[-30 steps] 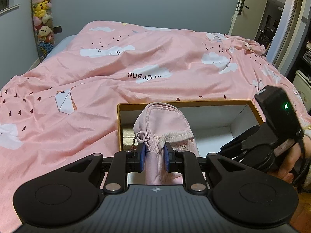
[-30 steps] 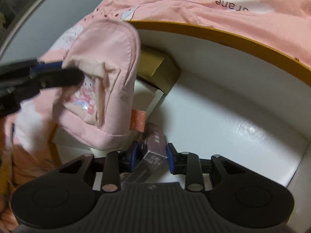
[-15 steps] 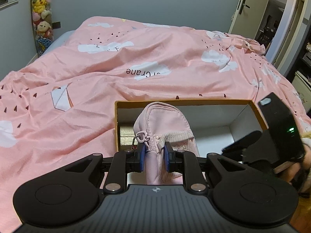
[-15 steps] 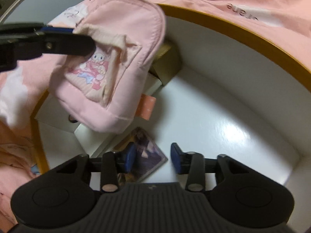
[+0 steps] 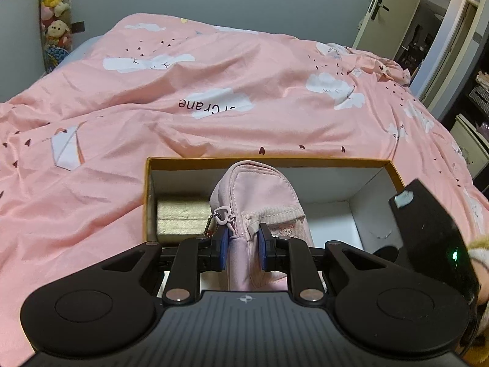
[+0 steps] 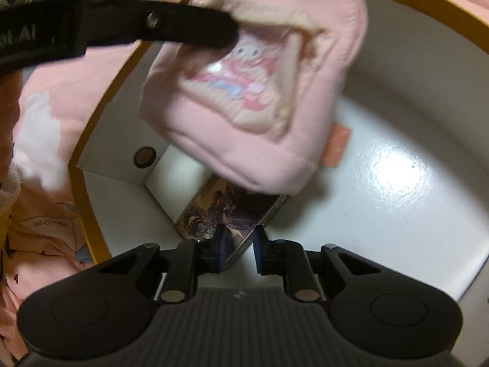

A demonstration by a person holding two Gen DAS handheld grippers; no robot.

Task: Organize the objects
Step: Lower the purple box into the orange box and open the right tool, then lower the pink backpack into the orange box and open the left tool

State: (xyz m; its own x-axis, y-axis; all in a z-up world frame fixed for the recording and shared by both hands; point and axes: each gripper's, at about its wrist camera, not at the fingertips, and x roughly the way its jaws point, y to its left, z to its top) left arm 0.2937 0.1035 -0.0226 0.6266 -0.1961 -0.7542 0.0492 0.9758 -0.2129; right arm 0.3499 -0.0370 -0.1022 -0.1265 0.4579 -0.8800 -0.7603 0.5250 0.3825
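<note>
My left gripper point(image 5: 242, 249) clamps the soft, light pink pouch point(image 5: 256, 195) by its zipper end, sagging; my right gripper point(image 6: 237, 249), jaws apart, seemingly straddles the flat card point(image 6: 226, 214).

The pouch point(image 5: 256, 202) hides the middle of the box point(image 5: 394, 168) floor in the left view, and its lower end is lost behind the gripper body. In the right view it is motion-blurred and covers the far end of the printed pack point(image 6: 226, 211). The gold block point(image 5: 181, 217) is half hidden by it.
</note>
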